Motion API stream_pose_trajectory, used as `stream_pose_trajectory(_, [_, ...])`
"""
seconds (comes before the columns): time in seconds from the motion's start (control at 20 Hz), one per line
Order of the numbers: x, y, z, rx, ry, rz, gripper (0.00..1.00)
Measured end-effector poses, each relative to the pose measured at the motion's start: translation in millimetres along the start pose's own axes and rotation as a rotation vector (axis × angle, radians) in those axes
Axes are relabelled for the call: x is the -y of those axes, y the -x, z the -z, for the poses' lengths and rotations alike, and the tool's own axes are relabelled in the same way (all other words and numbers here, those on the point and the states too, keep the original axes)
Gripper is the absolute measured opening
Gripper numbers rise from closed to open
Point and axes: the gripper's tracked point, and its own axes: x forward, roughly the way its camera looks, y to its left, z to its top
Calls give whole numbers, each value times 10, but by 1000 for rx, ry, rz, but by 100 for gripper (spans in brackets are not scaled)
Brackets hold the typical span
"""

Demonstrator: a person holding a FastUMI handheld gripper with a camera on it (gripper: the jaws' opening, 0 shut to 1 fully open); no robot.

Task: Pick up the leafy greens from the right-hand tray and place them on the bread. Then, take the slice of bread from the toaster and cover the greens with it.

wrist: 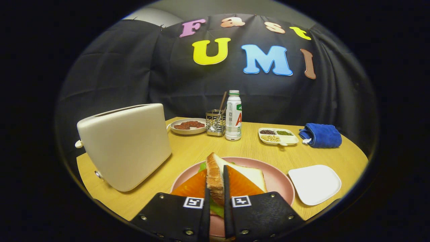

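Observation:
My gripper [216, 183] is shut on a slice of bread [214, 178], held on edge with its brown crust toward me and its white face [250, 174] turned to the right. The slice hangs just over the pink plate [280, 178]. Leafy greens [202, 166] peek out behind the left finger, and more green [216, 210] shows low between the fingers, under the slice. What lies beneath the greens is hidden by the fingers [193, 188]. The cream toaster [126, 144] stands left of the plate; its slots are out of sight. The white right-hand tray [314, 183] lies bare.
Behind the plate stand a white bottle [233, 116], a wire utensil holder [215, 122] and a dish of reddish food [188, 126]. A divided dish of beans [278, 136] and a folded blue cloth [320, 135] lie at the back right.

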Motion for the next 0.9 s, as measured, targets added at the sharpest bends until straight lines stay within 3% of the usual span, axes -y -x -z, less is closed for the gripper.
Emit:
stream_pose_trajectory(0.2, [-4, 23, -25, 21, -3, 0, 23])
stream_pose_trajectory(0.25, [-65, 69, -71, 35, -10, -35, 23])
stream_pose_trajectory(0.35, [-103, 10, -6, 14, -23, -48, 48])
stream_pose_trajectory(0.65, [-33, 7, -1, 0, -84, -48, 50])
stream_pose_trajectory(0.9, [-76, 65, -72, 55, -27, -34, 50])
